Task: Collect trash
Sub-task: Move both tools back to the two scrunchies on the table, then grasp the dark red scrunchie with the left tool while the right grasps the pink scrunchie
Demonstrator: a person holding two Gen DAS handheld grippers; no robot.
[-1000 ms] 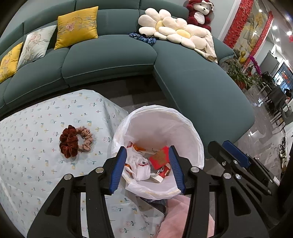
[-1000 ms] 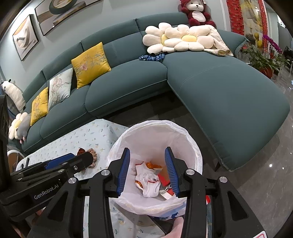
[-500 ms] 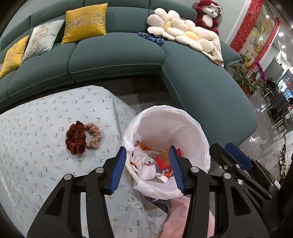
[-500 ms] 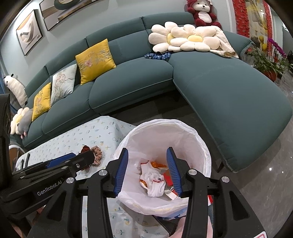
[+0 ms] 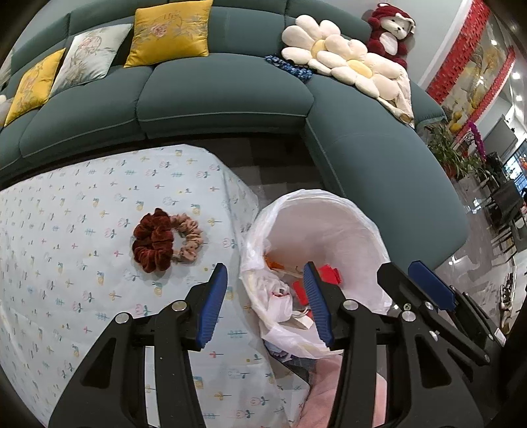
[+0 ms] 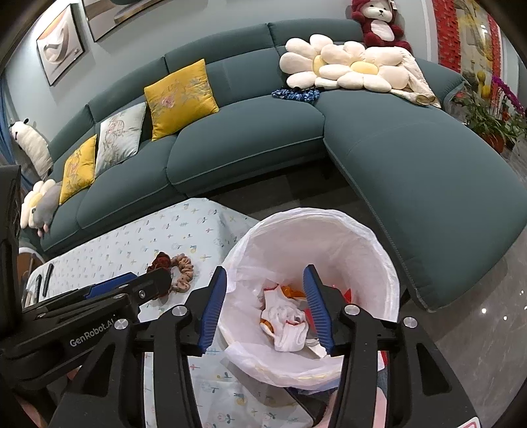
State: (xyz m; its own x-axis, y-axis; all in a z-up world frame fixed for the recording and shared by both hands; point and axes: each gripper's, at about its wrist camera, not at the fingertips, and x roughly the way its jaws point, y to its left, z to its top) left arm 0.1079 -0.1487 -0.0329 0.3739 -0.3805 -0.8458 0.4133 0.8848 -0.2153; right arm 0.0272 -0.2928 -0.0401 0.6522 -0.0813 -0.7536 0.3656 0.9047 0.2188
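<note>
A bin lined with a white plastic bag (image 5: 332, 224) (image 6: 332, 237) stands beside the table's corner, with crumpled white, orange and red trash (image 5: 283, 293) (image 6: 290, 316) inside. My left gripper (image 5: 265, 289) hangs open and empty above the gap between the table edge and the bin. My right gripper (image 6: 265, 293) hovers over the bin's left rim; its jaws are opening and nothing is between them. Two scrunchies (image 5: 164, 240) (image 6: 176, 268), one dark red and one pink, lie on the floral tablecloth (image 5: 66, 230). The right gripper shows at the lower right of the left wrist view, the left gripper at the lower left of the right wrist view.
A long teal sofa (image 5: 214, 108) (image 6: 411, 158) curves behind the table and bin, carrying yellow and pale cushions (image 5: 171, 31), flower pillows (image 5: 346, 62) and a plush bear (image 6: 378, 23). Glossy floor (image 6: 477, 345) lies right of the bin. Pink fabric (image 5: 329, 382) sits below the bin.
Both views have slid left: the bin sits further right in each, and more tablecloth and the scrunchies show. The right gripper's jaws have widened a little.
</note>
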